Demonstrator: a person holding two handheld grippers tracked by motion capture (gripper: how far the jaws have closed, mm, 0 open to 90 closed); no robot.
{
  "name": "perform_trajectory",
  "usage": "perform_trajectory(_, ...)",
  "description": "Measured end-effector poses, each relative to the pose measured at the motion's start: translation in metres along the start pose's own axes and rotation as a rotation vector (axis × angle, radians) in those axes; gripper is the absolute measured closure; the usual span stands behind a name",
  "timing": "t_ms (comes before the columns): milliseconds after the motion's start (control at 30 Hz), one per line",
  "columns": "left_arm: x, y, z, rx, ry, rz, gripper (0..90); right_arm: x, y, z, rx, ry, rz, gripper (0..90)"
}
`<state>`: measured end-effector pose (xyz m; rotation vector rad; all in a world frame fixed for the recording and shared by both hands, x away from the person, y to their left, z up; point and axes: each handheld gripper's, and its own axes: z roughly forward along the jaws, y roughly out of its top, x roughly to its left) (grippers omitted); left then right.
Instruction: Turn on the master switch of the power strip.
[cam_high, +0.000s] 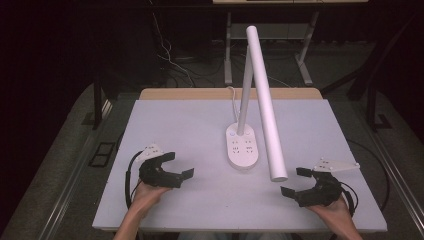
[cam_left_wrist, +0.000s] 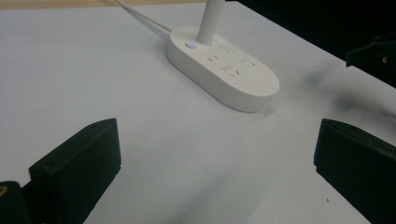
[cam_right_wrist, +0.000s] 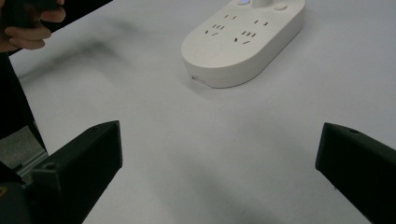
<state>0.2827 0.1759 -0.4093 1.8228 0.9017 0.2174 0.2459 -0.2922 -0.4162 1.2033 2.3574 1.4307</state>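
On the near half of the table (cam_high: 165, 115), the left gripper (cam_high: 178, 166) and right gripper (cam_high: 296, 181) rest with jaws spread wide and empty, flanking the lamp (cam_high: 243, 147); both point inward at its base, apparently poised to approach it; its white head (cam_high: 265, 100) slants overhead between them.

White table (cam_high: 165, 125), white lamp base (cam_high: 242, 148) with sockets near centre
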Motion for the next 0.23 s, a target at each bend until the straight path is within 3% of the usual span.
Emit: perform_trajectory(233,-0.01,-0.014,-0.01,-0.005,-0.018,0.015,0.1,0.001,0.0,0.001,0.004,0.006,0.0,0.1)
